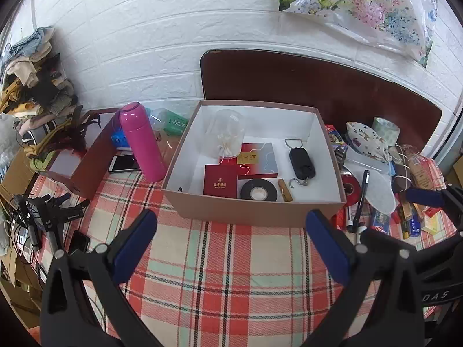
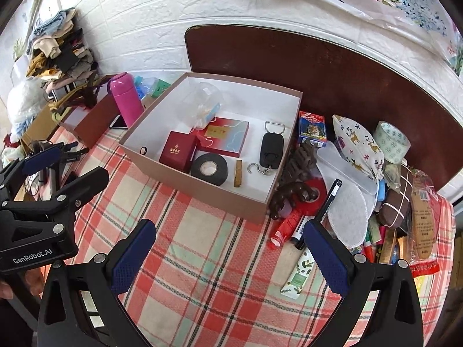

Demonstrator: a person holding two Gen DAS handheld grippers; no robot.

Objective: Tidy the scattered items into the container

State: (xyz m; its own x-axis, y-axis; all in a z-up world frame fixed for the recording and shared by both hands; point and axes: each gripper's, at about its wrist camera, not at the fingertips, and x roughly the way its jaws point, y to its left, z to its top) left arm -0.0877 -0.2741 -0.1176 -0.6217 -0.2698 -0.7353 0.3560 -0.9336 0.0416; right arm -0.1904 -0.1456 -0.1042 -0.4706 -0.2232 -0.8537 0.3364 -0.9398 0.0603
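An open cardboard box [image 1: 251,211] [image 2: 202,190] stands on the plaid cloth. Inside lie a black tape roll [image 1: 258,190] [image 2: 209,169], a red case [image 1: 219,184] [image 2: 177,151], a black hanging scale [image 1: 301,160] [image 2: 271,150], a flat red-grey box [image 2: 228,136] and a clear jar [image 1: 227,133]. Scattered items lie right of the box: a black pen [image 2: 328,199], a red tape roll [image 2: 314,195], a red tube [image 2: 285,227], a card pack [image 2: 312,127]. My left gripper [image 1: 231,219] is open and empty before the box. My right gripper [image 2: 228,231] is open and empty, near the pile.
A pink flask [image 1: 141,140] and a phone [image 1: 124,163] stand left of the box, beside the box lid [image 1: 86,156]. Clothes are piled at far left [image 1: 31,81]. A patterned tape roll [image 2: 392,141], a cloth pouch [image 2: 358,141] and white insoles [image 2: 347,199] lie right.
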